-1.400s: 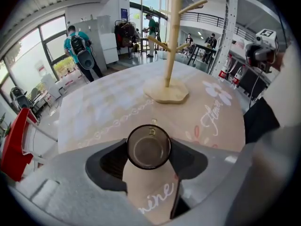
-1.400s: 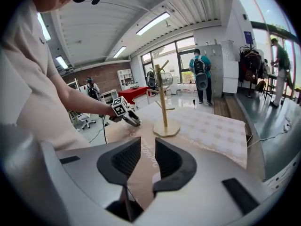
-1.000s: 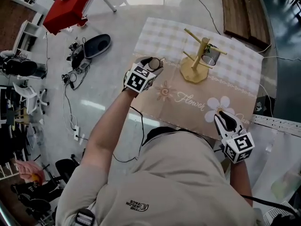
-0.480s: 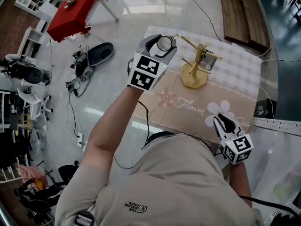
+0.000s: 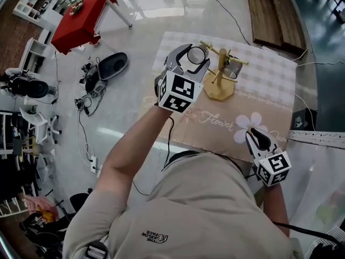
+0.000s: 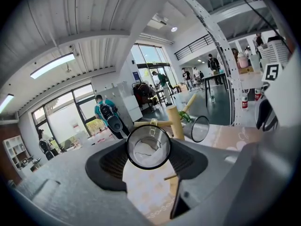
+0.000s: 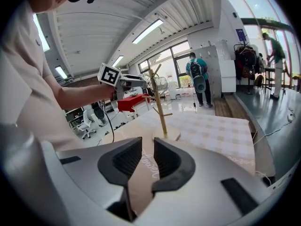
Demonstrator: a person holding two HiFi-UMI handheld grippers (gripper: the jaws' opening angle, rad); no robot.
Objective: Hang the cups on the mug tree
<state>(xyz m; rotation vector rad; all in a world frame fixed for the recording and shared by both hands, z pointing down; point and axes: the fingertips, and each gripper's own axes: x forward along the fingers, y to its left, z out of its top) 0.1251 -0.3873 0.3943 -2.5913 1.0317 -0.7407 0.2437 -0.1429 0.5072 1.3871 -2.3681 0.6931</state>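
My left gripper is shut on a clear glass cup and holds it in the air just left of the wooden mug tree. In the left gripper view the cup sits between the jaws with its mouth facing the camera, and the mug tree stands right behind it. A second clear cup hangs on a peg at the tree's right side. My right gripper hovers over the table's near right edge. Its jaws are closing, a narrow gap remains, and nothing is between them.
The table wears a beige checked cloth printed with flowers. On the floor to the left stand a red table, a dark oval device and cables. A wooden bench lies behind the table. People stand in the hall beyond.
My left gripper has lifted the cup off the cloth and carried it up and right, close to the mug tree. The right gripper has stayed near the table's front edge.
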